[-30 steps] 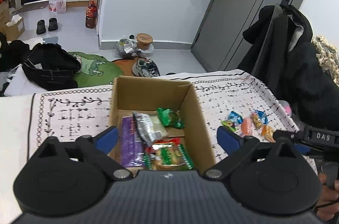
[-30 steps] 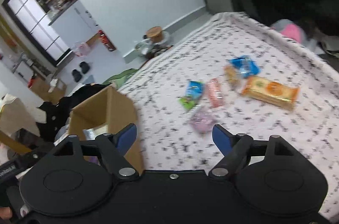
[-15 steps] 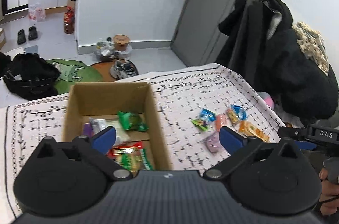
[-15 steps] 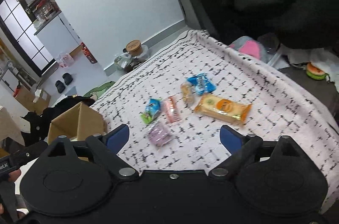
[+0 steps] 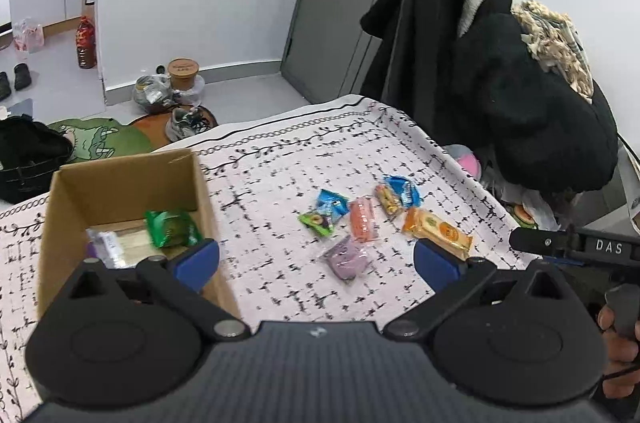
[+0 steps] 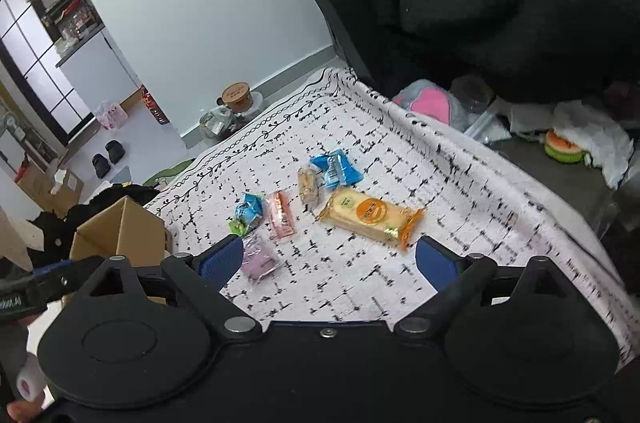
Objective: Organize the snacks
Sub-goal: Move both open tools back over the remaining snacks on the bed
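Note:
A cardboard box (image 5: 120, 183) stands on the patterned tablecloth and holds a green packet (image 5: 170, 227) and other snacks. To its right lie several loose snacks: an orange packet (image 5: 436, 233), a purple one (image 5: 346, 259), a pink one (image 5: 362, 225), blue ones (image 5: 404, 191). My left gripper (image 5: 316, 259) is open and empty, above the cloth between box and snacks. My right gripper (image 6: 328, 261) is open and empty, just short of the orange packet (image 6: 370, 215) and purple packet (image 6: 260, 259). The box (image 6: 120, 235) shows at the left of the right wrist view.
The table (image 5: 312, 143) ends at the far edge, with floor clutter, a shoe (image 5: 188, 121) and a tub (image 5: 183, 73) beyond. Black coats (image 5: 500, 83) hang at the right. A pink item (image 6: 428, 101) and bags lie past the right edge.
My left gripper has swung right, from over the box to the loose snacks. My right gripper has also turned right and drawn nearer the snacks. Both stay open.

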